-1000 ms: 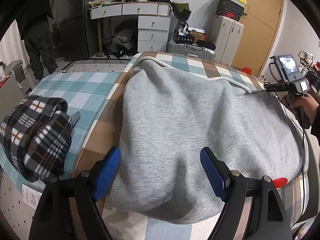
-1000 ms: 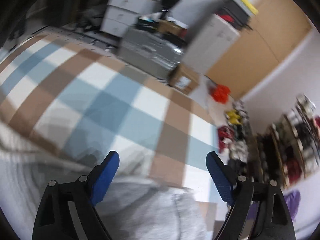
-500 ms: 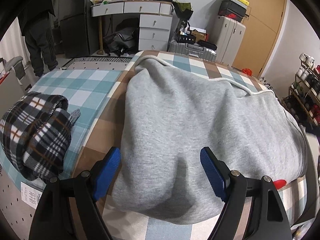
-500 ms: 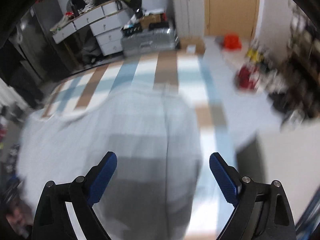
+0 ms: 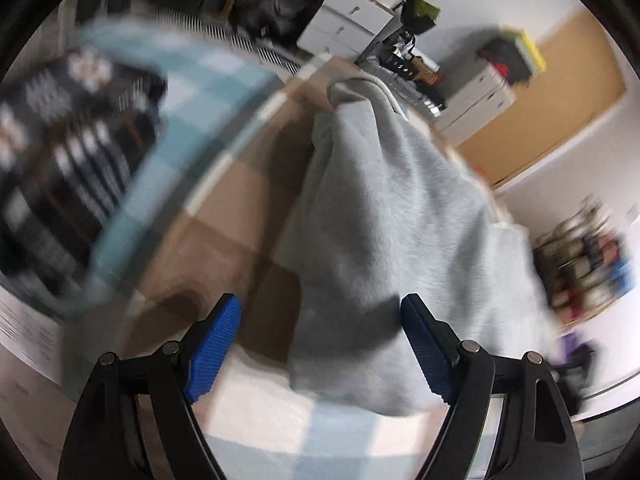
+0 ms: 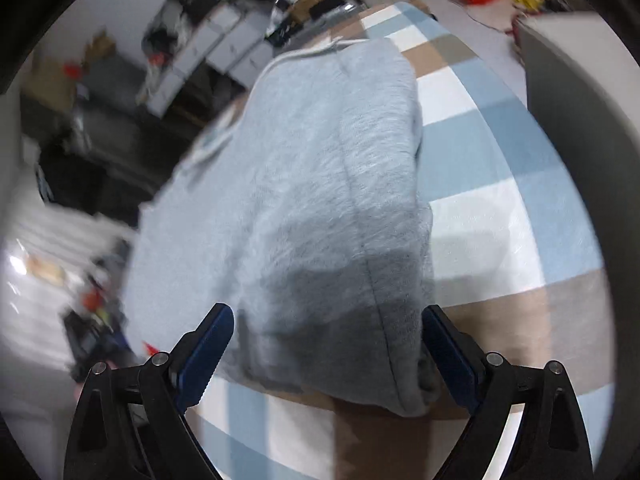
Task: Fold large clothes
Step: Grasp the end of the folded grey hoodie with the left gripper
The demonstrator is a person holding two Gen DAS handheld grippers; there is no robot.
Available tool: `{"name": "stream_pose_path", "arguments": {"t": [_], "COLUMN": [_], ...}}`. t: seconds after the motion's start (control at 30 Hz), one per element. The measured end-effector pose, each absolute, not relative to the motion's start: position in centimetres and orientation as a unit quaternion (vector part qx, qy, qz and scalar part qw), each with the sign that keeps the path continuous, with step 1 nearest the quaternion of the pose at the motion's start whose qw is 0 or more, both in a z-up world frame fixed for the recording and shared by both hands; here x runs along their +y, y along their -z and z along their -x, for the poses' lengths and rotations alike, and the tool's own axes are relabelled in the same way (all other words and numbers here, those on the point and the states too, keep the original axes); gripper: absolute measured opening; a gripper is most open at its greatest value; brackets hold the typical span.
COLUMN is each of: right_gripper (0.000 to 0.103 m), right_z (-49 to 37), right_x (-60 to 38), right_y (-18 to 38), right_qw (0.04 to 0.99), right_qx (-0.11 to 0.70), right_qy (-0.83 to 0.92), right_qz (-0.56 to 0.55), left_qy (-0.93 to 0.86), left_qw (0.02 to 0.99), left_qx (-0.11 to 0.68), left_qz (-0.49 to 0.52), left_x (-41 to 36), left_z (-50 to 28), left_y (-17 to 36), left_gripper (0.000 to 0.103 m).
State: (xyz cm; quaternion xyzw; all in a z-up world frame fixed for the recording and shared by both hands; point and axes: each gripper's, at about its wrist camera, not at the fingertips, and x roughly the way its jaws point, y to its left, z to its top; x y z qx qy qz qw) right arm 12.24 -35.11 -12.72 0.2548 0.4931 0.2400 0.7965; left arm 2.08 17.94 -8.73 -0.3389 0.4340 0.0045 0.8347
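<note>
Sweatshirt (image 5: 384, 216), grey, already folded into a thick bundle, lies on the checked bedcover (image 5: 224, 208) of the bed; its near edge sits in front of both tongs. Far left in the left wrist view: a dark plaid garment (image 5: 68, 152), badly blurred, apart from the sweatshirt. Left tongs (image 5: 320, 344) spread open, nothing between the pads, aimed at the sweatshirt's near left corner, so half the gap is over bare bedcover. Right tongs (image 6: 324, 356) open wide with blue pads either side of the near end of the sweatshirt, not pressing on it; the right-hand pad is just beside the stacked edge. Risks, as I judge them: left tongs could close on the cover along with the cloth, since the corner is off-centre in the gap. Right tongs may catch only the top layer of the stack, so the fold would peel open on lifting. Uneven grips from the two sides would skew the next fold. Hard to make out: both views are motion-blurred; how many layers the bundle has; sleeves and hood not identifiable; a pale cord or trim at the far end (image 5: 380, 84) unclear; underside contact hidden. Furniture and clutter behind are smeared.
</note>
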Motion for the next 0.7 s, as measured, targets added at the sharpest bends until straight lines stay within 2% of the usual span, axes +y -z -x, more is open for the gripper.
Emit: {"name": "stream_pose_path", "arguments": {"t": [0.07,0.17,0.33,0.53,0.57,0.6,0.63,0.67,0.7], "right_gripper": [0.096,0.089,0.089,0.089,0.085,0.076,0.044,0.031,0.031], "right_z": [-12.2,-12.0,-12.0,-13.1,-13.2,-13.2,-13.2,-13.2,-13.0], "right_x": [-35.1,-34.3,-33.2,-32.4,-32.2,-32.0,-31.7,-31.5,-31.3], "right_y": [12.8,12.1,12.3,12.3,12.3,12.3,12.2,12.0,11.8], "right_qw": [0.797,0.815,0.821,0.821,0.819,0.817,0.813,0.816,0.821], "right_qx": [0.491,0.500,0.508,0.518,0.520,0.521,0.520,0.516,0.511], "right_qy": [-0.237,-0.202,-0.179,-0.170,-0.172,-0.178,-0.192,-0.193,-0.186], "right_qz": [-0.260,-0.211,-0.188,-0.169,-0.170,-0.173,-0.179,-0.178,-0.174], "left_qy": [0.031,0.025,0.031,0.107,0.116,0.115,0.107,0.108,0.115], "left_qw": [0.807,0.796,0.802,0.758,0.753,0.757,0.759,0.763,0.763], "left_qx": [0.450,0.462,0.474,0.473,0.469,0.462,0.454,0.451,0.446], "left_qz": [0.380,0.390,0.362,0.436,0.447,0.449,0.453,0.451,0.455], "left_x": [18.0,18.0,16.3,15.2,15.0,15.0,15.1,15.1,15.2], "left_z": [-2.2,-1.8,-1.9,-3.5,-3.7,-3.9,-4.2,-4.3,-4.6], "left_y": [9.5,10.1,9.8,11.4,11.6,11.7,11.4,11.2,11.2], "left_gripper": [0.079,0.079,0.079,0.078,0.078,0.077,0.065,0.042,0.034]}}
